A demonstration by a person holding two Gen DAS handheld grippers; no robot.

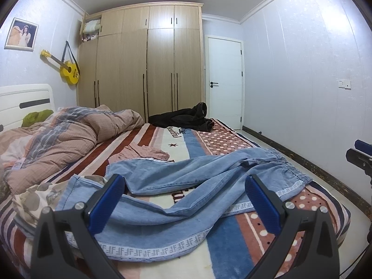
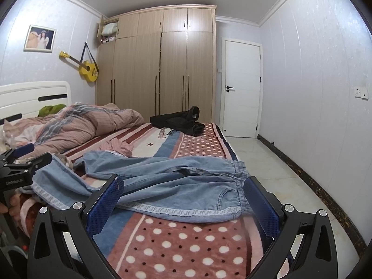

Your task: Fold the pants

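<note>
- Hovering low over the bed (image 1: 232,262), the left gripper (image 1: 184,183) points toward the wardrobe (image 1: 148,55) at 12 o'clock, its blue pads (image 1: 104,207) spread wide with nothing between them.
- The right gripper (image 2: 183,182) hangs level at the bed's near edge, likewise spread wide and empty; in the left view its tip shows at 3 o'clock (image 1: 360,155).
- In the right view the left gripper (image 2: 23,160) shows at 9 o'clock, a hand (image 2: 11,205) below it.
- A rumpled quilt (image 1: 60,137) lies at 10 o'clock, a black garment (image 1: 186,116) at 12 on the far edge, and a pink cloth (image 1: 144,152) just beyond the pants.
- A yellow guitar (image 1: 67,69) hangs on the wall at 10 o'clock; a white door (image 1: 224,81) stands at 1.
- The pants (image 1: 186,181), pale denim with a lettered side stripe, lie unfolded across the bed, legs splayed apart.
- Left view: one leg runs under and between the pads, its hem at 8 o'clock.
- Right view: the elastic waistband (image 2: 239,186) lies just before the right pad at 1 o'clock.
</note>
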